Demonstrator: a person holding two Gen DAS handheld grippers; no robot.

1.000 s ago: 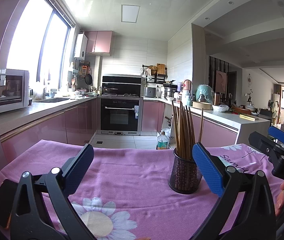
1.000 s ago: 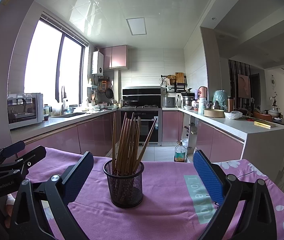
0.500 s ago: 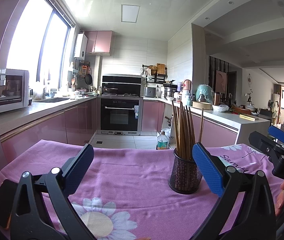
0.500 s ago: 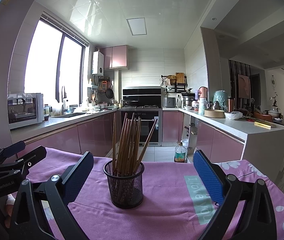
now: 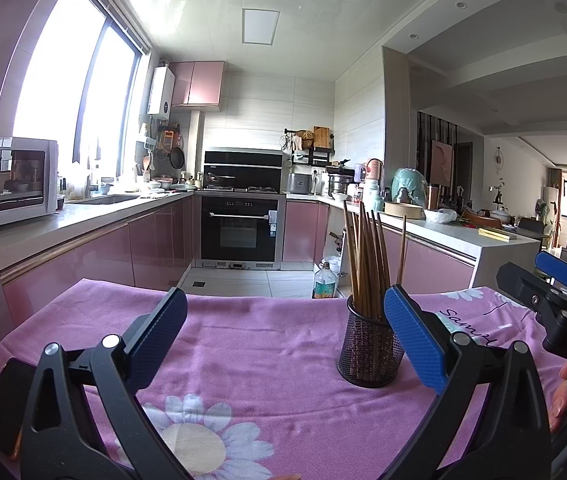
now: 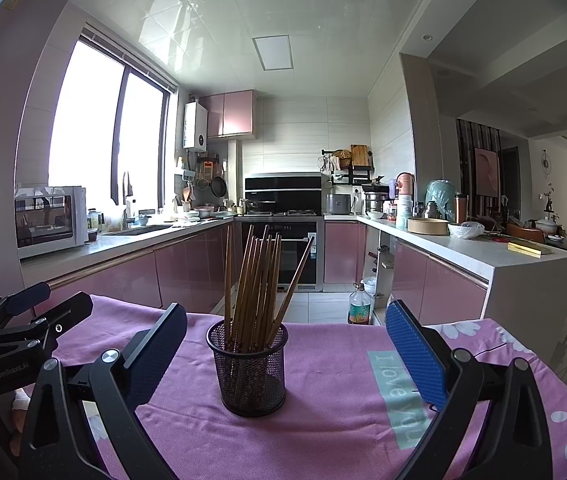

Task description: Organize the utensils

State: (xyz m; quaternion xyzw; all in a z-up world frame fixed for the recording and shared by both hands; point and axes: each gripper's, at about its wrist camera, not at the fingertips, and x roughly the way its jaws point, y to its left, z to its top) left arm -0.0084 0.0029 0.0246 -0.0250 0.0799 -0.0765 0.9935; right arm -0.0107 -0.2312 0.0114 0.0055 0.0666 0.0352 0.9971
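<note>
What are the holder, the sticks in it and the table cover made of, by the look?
Holder: looks like dark metal mesh, a fine see-through grid, matte.
Chopsticks: probably wood or bamboo, plain brown with a dull sheen; a coating cannot be ruled out.
Cloth: woven fabric, pink with printed flowers and lettering; soft creases show.

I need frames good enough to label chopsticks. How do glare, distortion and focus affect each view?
Left wrist view: the window is blown out white, straight edges bow near the rim, yet the chopsticks and mesh holder are sharp. Right wrist view: the same glare at the window and reflections on the ceiling, but the chopsticks stand sharp near centre, with little bending.
</note>
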